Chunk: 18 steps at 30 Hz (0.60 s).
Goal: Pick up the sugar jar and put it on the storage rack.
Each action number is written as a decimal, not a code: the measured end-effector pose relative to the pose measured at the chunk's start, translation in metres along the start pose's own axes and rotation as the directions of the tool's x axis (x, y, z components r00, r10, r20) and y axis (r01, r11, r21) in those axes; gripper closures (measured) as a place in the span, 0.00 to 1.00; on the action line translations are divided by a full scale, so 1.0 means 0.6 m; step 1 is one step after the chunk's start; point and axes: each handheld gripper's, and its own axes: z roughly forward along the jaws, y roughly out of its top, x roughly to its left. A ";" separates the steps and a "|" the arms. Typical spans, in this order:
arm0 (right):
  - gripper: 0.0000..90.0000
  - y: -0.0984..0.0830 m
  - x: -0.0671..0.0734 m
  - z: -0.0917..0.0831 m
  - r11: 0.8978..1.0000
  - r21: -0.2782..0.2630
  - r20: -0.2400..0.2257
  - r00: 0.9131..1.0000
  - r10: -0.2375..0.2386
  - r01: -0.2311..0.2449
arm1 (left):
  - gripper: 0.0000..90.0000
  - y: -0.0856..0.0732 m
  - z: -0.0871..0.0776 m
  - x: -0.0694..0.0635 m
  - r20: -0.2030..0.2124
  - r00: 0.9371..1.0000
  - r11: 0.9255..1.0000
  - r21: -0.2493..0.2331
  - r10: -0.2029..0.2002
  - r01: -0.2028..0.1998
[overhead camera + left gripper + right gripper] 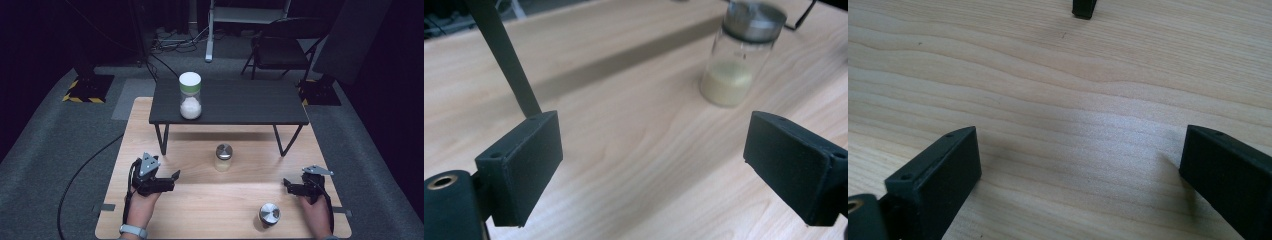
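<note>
A small glass jar [223, 157] with a metal lid and pale yellow powder stands mid-board on the wooden board [200, 200]; it also appears in the left gripper view as the jar [739, 55], ahead and right of the jaws. My left gripper [176, 175] rests low at the board's left, open, nothing between its fingers [524, 165]. My right gripper [286, 183] sits at the board's right edge, open over bare wood, with its fingers [938, 185] wide apart. A second metal-lidded jar [269, 215] stands near the front, left of my right hand.
A low black table [227, 102] stands across the back of the board, with a tall white-lidded jar [190, 95] of white powder on its left part. Its legs [162, 139] reach the board. A folding chair [282, 47] stands behind on grey carpet.
</note>
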 end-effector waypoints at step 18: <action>0.03 0.001 -0.001 0.000 1.000 0.000 -0.003 1.000 -0.002 0.002 | 0.10 -0.065 0.054 0.004 -0.053 0.997 0.990 0.129 -0.053 0.060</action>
